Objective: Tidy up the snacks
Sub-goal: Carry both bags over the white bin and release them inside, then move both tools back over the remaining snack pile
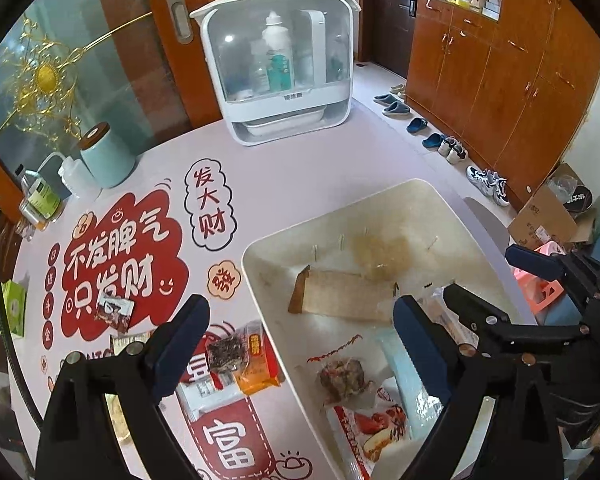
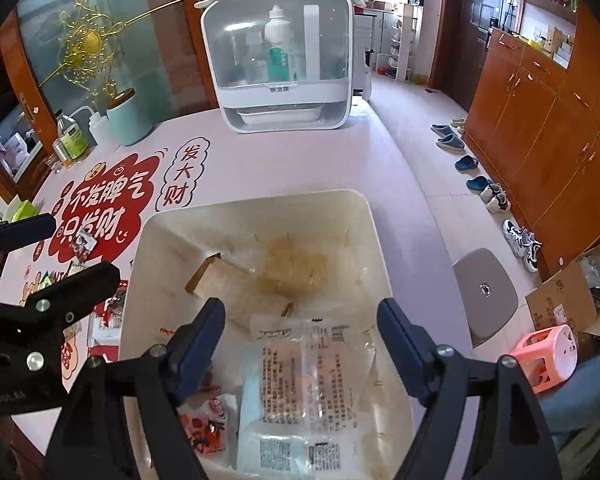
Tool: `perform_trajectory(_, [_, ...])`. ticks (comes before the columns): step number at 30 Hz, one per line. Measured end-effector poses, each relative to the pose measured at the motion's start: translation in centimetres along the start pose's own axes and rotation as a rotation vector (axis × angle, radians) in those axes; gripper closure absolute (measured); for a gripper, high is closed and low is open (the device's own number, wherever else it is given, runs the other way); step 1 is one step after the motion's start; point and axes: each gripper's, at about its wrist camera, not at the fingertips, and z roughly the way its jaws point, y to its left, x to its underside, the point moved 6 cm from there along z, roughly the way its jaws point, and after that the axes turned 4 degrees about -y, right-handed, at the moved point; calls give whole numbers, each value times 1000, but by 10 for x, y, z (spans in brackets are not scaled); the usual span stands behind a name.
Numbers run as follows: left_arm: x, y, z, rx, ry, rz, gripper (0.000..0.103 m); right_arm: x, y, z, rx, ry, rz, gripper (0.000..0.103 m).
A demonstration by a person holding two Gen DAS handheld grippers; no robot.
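Note:
A white bin [image 1: 268,248] [image 2: 156,224] sits on the pink printed table. It holds a brown packet [image 1: 340,296] [image 2: 236,284], a clear printed packet [image 2: 312,376], a pale blue packet [image 1: 404,376], a red-and-white packet [image 1: 368,432] [image 2: 204,428] and a dark round snack [image 1: 342,376]. Loose snacks lie left of the bin: an orange packet under a dark one [image 1: 240,356] and a small dark packet [image 1: 114,312] [image 2: 85,243]. My left gripper [image 1: 300,344] is open, straddling the bin's left wall. My right gripper [image 2: 300,344] is open and empty above the bin.
A white lidded cabinet with bottles [image 1: 280,68] [image 2: 280,60] stands at the table's far edge. A teal canister [image 1: 106,156] and bottles [image 1: 40,196] stand at the left. A grey stool [image 2: 484,292], a pink stool [image 2: 548,356], shoes and a cardboard box [image 2: 564,304] are on the floor at right.

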Motion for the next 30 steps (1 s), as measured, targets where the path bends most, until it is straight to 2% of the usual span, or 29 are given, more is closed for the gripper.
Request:
perform_trajectory(15, [55, 23, -49, 0, -24, -36, 10, 42, 18, -28, -59, 55, 76, 24])
perform_trajectory(25, [91, 56, -102, -25, -126, -95, 10, 53, 52, -61, -117, 16, 80, 24])
perform_trajectory(30, [106, 94, -128, -88, -169, -131, 10, 52, 84, -73, -153, -6, 37, 24])
